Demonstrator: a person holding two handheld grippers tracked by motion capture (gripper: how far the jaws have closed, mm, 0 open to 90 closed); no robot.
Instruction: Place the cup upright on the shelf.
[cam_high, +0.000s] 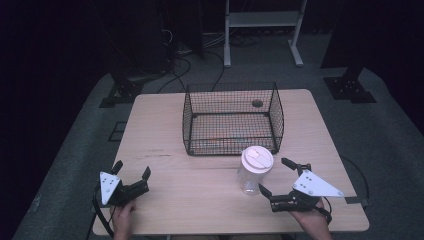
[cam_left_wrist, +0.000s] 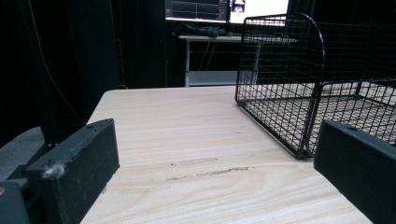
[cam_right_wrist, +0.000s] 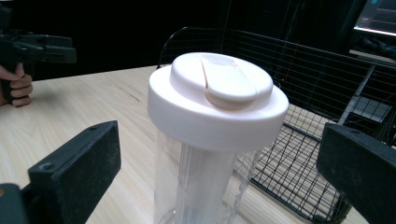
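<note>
1. Clear plastic cylindrical jar with a white flip-top lid (cam_high: 254, 170): stands upright on the table, in front of the right gripper's spread jaws and partly between their tips. From the right gripper view the jar (cam_right_wrist: 210, 140) sits between the two black jaws, touching neither; gaps show on both sides. Lid on, flap closed.

2. Right gripper, black with a grey three-cornered plate on top (cam_high: 281, 176): held by the person's right hand (cam_high: 311, 220); jaws wide apart, pointing toward the jar, pinching nothing.

3. Black wire-mesh rectangular basket (cam_high: 232, 119): just beyond the jar from the right gripper's fingertips, its near wall close behind the lid; whether jar and basket touch cannot be told. In the right gripper view the basket (cam_right_wrist: 308, 116) rises behind and beside the jar. A small dark round thing shows at its far side; what it is cannot be told.

4. Left gripper, black with a grey plate on top (cam_high: 132, 172): held by the person's left hand (cam_high: 122, 220), well apart from the jar; jaws spread, nothing between them but bare tabletop. Ahead of its fingertips and to one side stands the basket (cam_left_wrist: 289, 84).

5. Light wood-grain rectangular table (cam_high: 160, 130): bears all the above; faint dark scuff marks lie just ahead of the left gripper's jaws.
</note>
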